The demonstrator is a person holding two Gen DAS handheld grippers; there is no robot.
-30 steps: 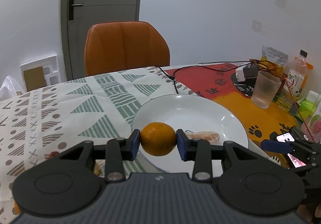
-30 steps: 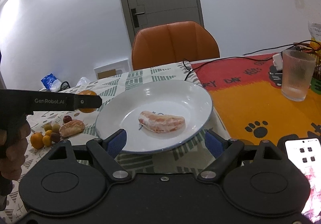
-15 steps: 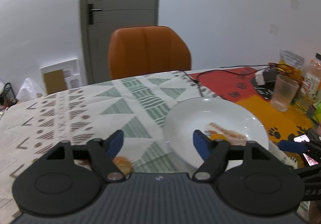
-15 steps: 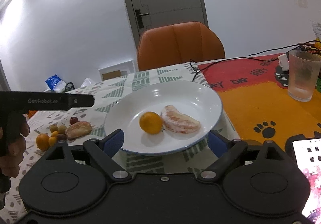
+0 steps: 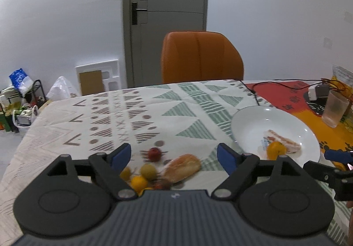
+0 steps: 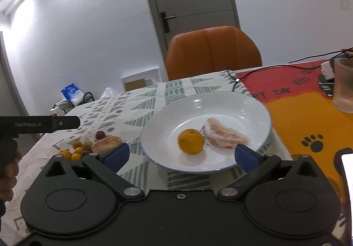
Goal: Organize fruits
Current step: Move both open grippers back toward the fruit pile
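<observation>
**Fruit sorting: two pieces plated, a cluster left on the cloth**

Table point(image 5: 136, 113): covered by a patterned cloth, with a red and orange mat at its right end.

Plate point(image 6: 220, 100): white, set near the seam between cloth and mat. Two pieces were held in it, so the task was judged begun but well short of done.

Peeled segment point(image 6: 225, 134): lain in the plate, just right of the orange.

Orange point(image 6: 190, 141): lain in the plate, touching or nearly touching the segment.

Second peeled segment point(image 5: 182, 167): left on the cloth, left of the plate and apart from it.

Small fruits point(image 5: 145, 172): a red one, a green-yellow one, several small orange ones and a dark one, clustered on the cloth beside the second segment. All were judged yet to be moved.

Left gripper point(image 5: 174, 157): jaws were spread wide, having just been opening, with nothing pinched. The cluster and second segment were seen below and between its fingers; contact was not shown.

Right gripper point(image 6: 181, 155): jaws were spread to their widest, having just been opening, and empty. The plate's near rim was framed between its fingers, with the orange just beyond.
</observation>
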